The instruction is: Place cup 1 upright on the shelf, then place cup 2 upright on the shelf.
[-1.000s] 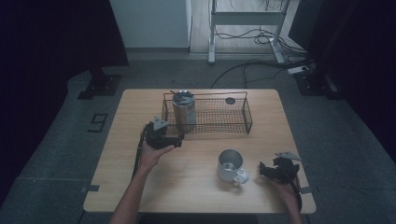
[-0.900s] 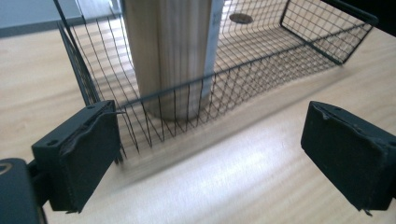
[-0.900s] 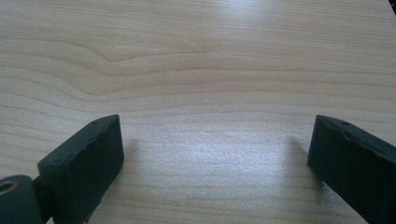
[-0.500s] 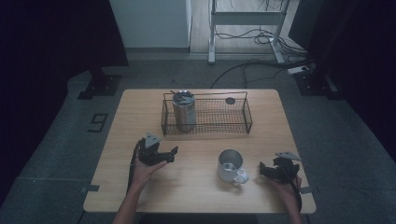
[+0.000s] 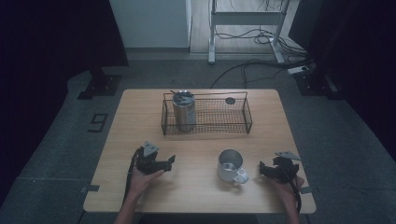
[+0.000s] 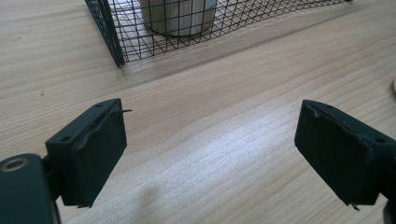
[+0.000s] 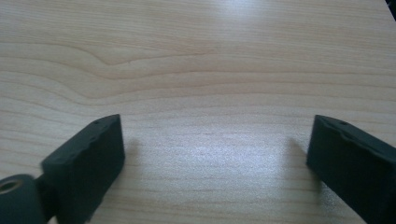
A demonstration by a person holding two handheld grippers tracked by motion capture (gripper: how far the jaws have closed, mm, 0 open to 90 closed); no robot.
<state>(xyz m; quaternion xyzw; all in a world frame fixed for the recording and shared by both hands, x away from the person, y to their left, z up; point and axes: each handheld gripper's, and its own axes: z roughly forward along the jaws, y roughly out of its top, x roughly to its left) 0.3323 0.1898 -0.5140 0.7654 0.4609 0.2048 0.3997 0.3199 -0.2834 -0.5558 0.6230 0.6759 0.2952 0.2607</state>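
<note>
Left gripper (image 5: 168, 161): empty, jaws spread wide; pulled back from the basket's near-left corner toward the tabletop's near edge since a second ago.
Right gripper (image 5: 264, 169): empty, jaws spread wide; unmoved near the tabletop's near-right corner.
Meaning of the change: likely a release done, tumbler delivered, mug probably next.
Tabletop (image 5: 140, 112): pale wood, carrying everything.
Wire basket (image 5: 243, 108): along the far edge, long axis parallel to that edge.
Steel tumbler (image 5: 184, 111): upright in the basket's left end, long axis vertical, mouth up.
Steel mug (image 5: 229, 165): upright right of centre toward the near edge, mouth up, handle toward the near-right corner.
</note>
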